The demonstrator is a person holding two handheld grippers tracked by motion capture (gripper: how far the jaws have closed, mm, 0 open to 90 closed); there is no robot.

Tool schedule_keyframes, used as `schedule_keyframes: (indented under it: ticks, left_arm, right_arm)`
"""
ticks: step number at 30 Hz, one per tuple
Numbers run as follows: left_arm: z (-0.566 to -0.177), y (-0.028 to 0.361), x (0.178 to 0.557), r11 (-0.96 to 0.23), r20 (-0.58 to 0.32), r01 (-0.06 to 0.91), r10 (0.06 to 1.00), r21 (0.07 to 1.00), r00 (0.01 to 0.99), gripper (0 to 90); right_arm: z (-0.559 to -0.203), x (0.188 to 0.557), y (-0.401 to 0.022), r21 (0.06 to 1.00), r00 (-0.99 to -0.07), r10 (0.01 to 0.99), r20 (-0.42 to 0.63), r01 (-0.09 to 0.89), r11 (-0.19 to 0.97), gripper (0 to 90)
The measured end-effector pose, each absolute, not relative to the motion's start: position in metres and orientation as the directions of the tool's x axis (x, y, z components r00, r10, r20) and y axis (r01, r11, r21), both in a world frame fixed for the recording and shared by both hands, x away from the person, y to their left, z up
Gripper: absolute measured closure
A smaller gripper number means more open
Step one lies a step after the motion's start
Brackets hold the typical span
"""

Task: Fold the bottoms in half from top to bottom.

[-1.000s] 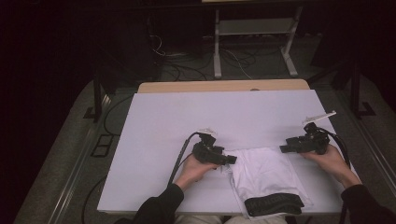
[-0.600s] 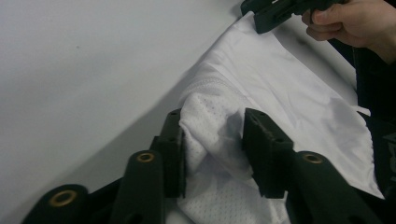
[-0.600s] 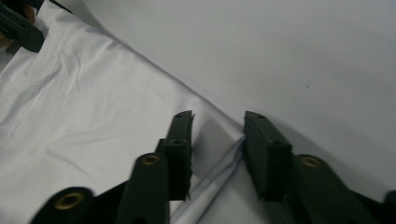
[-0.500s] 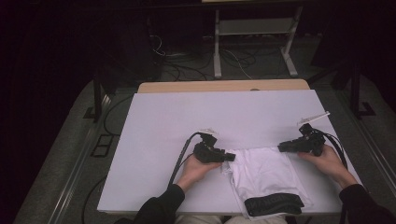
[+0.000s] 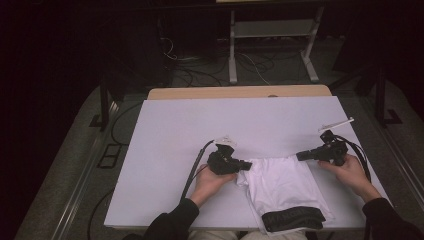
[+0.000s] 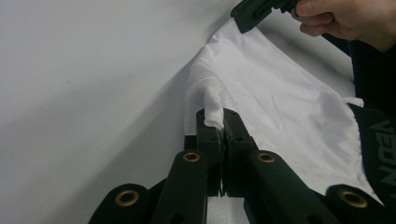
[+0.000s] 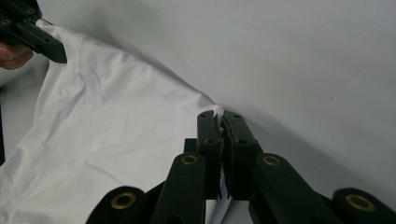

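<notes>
White shorts [image 5: 282, 187] lie on the desk [image 5: 200, 135] at its near edge, the black waistband [image 5: 294, 219] toward the person and the leg hems pointing away. The left gripper [image 5: 246, 165] sits at the shorts' far left corner, its fingers [image 6: 209, 126] pinched onto a bunched bit of hem; the right gripper [image 5: 302, 156] sits at the far right corner, its fingers [image 7: 208, 128] clamped on a thin edge of fabric there. Both pairs have just been closing, with cloth between them. Holding the two far corners at once probably serves to lift or stretch the hem evenly, ready for a fold back toward the waistband, though how much cloth the right fingers really hold is hard to judge. Beyond the shorts the desk surface is bare, so nothing blocks a pull; cables [image 5: 192, 172] trail off beside the shorts' left edge.
</notes>
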State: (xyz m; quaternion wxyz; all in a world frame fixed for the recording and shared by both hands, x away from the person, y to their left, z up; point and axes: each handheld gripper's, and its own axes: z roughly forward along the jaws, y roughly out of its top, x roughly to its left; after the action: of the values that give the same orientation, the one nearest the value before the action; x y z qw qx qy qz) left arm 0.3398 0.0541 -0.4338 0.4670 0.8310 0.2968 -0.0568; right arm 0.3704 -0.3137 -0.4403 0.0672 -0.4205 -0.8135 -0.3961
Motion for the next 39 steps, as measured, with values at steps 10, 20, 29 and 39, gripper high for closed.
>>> schedule_keyframes:
  ticks: [10,20,29,39]
  left_arm:
    - [-0.424,0.072,0.34,-0.393,-0.357,0.552,0.468,0.735,0.808,87.1]
    - [-0.414,0.094,0.341,-0.379,-0.335,0.552,0.504,0.742,0.796,87.0]
    - [-0.407,0.119,0.353,-0.373,-0.33,0.574,0.544,0.729,0.772,87.1]
    - [-0.393,0.128,0.387,-0.471,-0.241,0.51,0.519,0.72,0.82,87.0]
  right_arm:
    - [-0.428,0.377,-0.291,0.608,-0.655,0.627,0.421,0.717,0.341,84.4]
    - [-0.422,0.388,-0.274,0.618,-0.664,0.613,0.427,0.71,0.339,84.3]
    - [-0.422,0.399,-0.255,0.623,-0.664,0.604,0.44,0.71,0.327,84.3]
    - [-0.422,0.421,-0.229,0.627,-0.64,0.63,0.44,0.721,0.294,84.3]
